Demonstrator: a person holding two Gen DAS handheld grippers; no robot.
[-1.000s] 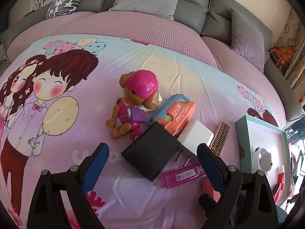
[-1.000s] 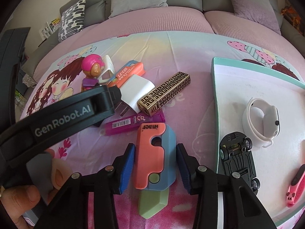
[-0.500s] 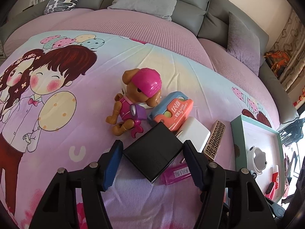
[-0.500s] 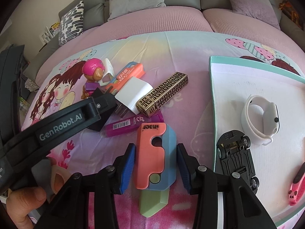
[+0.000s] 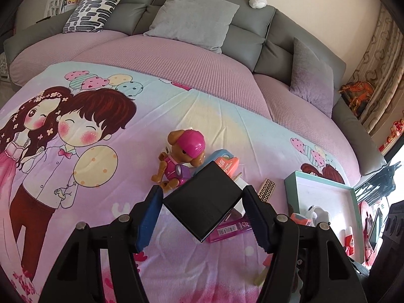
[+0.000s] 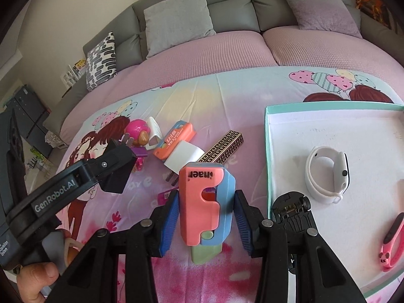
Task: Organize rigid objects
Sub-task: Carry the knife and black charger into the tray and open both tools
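Here the right gripper [image 6: 205, 221] is being kept clamped on the pink-and-blue toy [image 6: 205, 202], long axis running near-to-far; the teal tray [image 6: 269, 151] is lying just right, nearer this hand. The left gripper [image 5: 202, 208] is pinching the black box [image 5: 202, 202].

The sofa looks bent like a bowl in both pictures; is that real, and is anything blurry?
Left wrist view: fisheye bends the sofa; corners go black; daylight glares at the right edge. Right wrist view: same bending; the tray and watch stay sharp.

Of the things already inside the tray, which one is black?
The toy car at the tray's left edge; the watch is white, the band pink.
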